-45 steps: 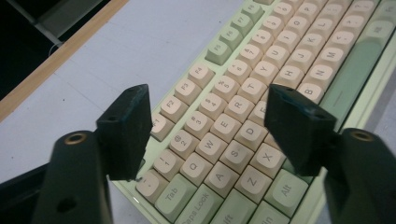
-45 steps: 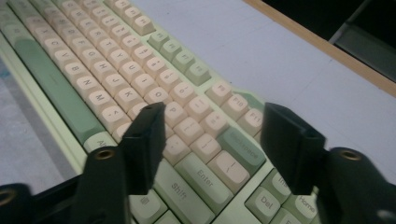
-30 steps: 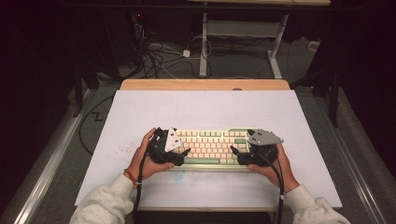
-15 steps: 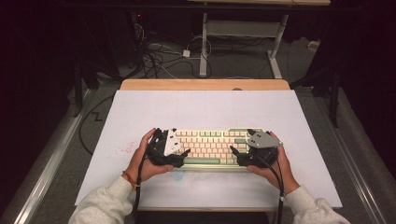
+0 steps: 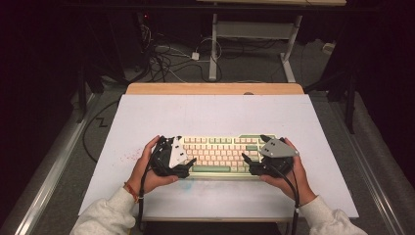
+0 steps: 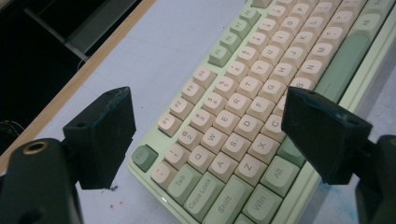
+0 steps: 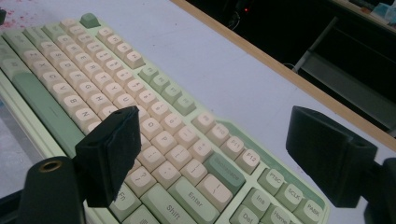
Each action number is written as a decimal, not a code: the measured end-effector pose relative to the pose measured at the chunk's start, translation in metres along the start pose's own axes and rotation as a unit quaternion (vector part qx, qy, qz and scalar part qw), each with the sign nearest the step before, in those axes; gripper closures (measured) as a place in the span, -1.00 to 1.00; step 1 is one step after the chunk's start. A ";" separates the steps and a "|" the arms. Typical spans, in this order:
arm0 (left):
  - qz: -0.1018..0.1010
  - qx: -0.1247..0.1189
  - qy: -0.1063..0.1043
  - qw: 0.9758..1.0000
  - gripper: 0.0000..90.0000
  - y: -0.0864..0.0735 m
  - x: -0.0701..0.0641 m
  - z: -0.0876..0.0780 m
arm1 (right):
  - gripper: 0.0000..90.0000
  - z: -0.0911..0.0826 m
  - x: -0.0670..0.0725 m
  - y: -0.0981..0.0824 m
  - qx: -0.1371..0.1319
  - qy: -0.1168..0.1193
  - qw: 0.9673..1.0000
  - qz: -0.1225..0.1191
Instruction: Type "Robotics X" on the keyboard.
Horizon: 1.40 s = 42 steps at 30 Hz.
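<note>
Keyboard: a pale green keyboard (image 5: 222, 155) with cream and green keycaps is laid flat on the near half of a white table top (image 5: 215, 115), long side running left to right, close to the near edge.

Left gripper: the left gripper (image 5: 188, 164) is held at the keyboard's left end. In the left gripper view its jaws are spread wide, released, one over bare table beside the Esc corner, the other above the near edge by the Alt key (image 6: 277, 175); nothing is grasped.

Right gripper: the right gripper (image 5: 246, 160) is held at the keyboard's right end, topped by its grey plate. In the right gripper view its jaws are also spread and hold nothing, with the Enter key (image 7: 192, 196) and the right-hand key block between them.

Change: compared with the earlier high views, almost nothing is altered; the keyboard is kept in the same place and both grippers are kept at its ends, the right one shifted only slightly.

Meaning for the work: the keyboard is judged to be flanked but not yet gripped; a closing of the jaws on each end would be needed before any lift or slide.

Surroundings: a wooden strip (image 5: 215, 88) is seen along the far edge of the table. Beyond it, cables (image 5: 166, 56) and a white frame (image 5: 254, 39) are seen on a dark floor. Faint red specks (image 5: 129, 156) are marked on the table left of the keyboard.

Obstructions: no other item is seen on the table top near the keyboard, so nothing stands in the way.
</note>
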<state>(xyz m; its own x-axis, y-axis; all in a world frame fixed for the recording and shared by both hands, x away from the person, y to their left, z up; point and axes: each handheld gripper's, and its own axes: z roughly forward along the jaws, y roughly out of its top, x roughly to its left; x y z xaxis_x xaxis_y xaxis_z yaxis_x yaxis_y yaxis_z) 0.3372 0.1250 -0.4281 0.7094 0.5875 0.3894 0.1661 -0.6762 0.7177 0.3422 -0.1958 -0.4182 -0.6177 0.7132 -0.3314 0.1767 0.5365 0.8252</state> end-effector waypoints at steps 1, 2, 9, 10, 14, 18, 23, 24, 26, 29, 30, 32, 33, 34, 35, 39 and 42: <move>0.002 0.000 -0.001 1.000 -0.63 0.000 0.000 -0.001 | -0.59 -0.001 0.000 0.000 -0.001 -0.001 1.000 -0.003; 0.003 -0.001 0.001 1.000 -0.63 0.000 0.000 -0.002 | -0.59 -0.001 0.000 0.000 -0.001 -0.002 1.000 -0.002; 0.007 -0.007 0.004 1.000 -0.63 -0.003 -0.001 -0.007 | -0.59 -0.007 0.001 0.001 -0.004 -0.005 1.000 -0.009; 0.008 -0.008 0.003 1.000 -0.63 -0.004 -0.001 -0.008 | -0.59 -0.007 0.001 0.001 -0.005 -0.005 1.000 -0.009; 0.012 -0.010 0.004 1.000 -0.63 -0.007 -0.002 -0.011 | -0.59 -0.011 0.000 0.000 -0.008 -0.005 1.000 -0.007; 0.021 -0.003 0.010 1.000 -0.63 -0.009 -0.004 -0.013 | -0.59 -0.015 -0.001 0.000 -0.009 -0.006 1.000 -0.009; 0.027 -0.005 0.011 1.000 -0.63 -0.011 -0.005 -0.017 | -0.59 -0.021 -0.001 -0.002 -0.011 -0.008 1.000 -0.012; 0.027 -0.006 0.012 1.000 -0.63 -0.011 -0.005 -0.018 | -0.59 -0.022 -0.001 -0.002 -0.010 -0.008 1.000 -0.012; 0.029 -0.007 0.012 0.999 -0.63 -0.012 -0.005 -0.020 | -0.59 -0.023 -0.001 -0.002 -0.011 -0.010 1.000 -0.014; 0.029 -0.008 0.013 0.999 -0.63 -0.014 -0.006 -0.022 | -0.59 -0.025 -0.001 -0.003 -0.011 -0.009 1.000 -0.015; 0.028 -0.009 0.013 0.999 -0.63 -0.015 -0.006 -0.023 | -0.59 -0.026 0.000 -0.004 -0.011 -0.010 1.000 -0.016; 0.026 -0.013 0.015 0.999 -0.63 -0.017 -0.006 -0.024 | -0.59 -0.027 0.000 -0.004 -0.010 -0.010 1.000 -0.017; 0.027 -0.013 0.014 0.999 -0.63 -0.018 -0.006 -0.025 | -0.59 -0.028 0.000 -0.005 -0.010 -0.011 1.000 -0.017; 0.029 -0.012 0.017 0.999 -0.63 -0.019 -0.007 -0.026 | -0.59 -0.028 0.000 -0.005 -0.010 -0.010 1.000 -0.017; 0.030 -0.011 0.018 0.999 -0.63 -0.020 -0.008 -0.026 | -0.59 -0.029 0.000 -0.005 -0.009 -0.010 1.000 -0.018; 0.028 -0.012 0.019 0.999 -0.63 -0.024 -0.008 -0.030 | -0.59 -0.033 0.000 -0.007 -0.017 -0.015 1.000 -0.017; 0.023 -0.013 0.021 0.999 -0.65 -0.027 -0.008 -0.033 | -0.59 -0.035 0.000 -0.008 -0.017 -0.016 1.000 -0.018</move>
<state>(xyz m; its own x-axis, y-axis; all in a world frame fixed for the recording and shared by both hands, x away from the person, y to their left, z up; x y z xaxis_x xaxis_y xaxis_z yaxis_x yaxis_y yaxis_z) 0.3048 0.1536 -0.4319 0.6860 0.5742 0.4469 0.1144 -0.6917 0.7131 0.3141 -0.2162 -0.4089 -0.5983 0.7076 -0.3759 0.1284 0.5477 0.8267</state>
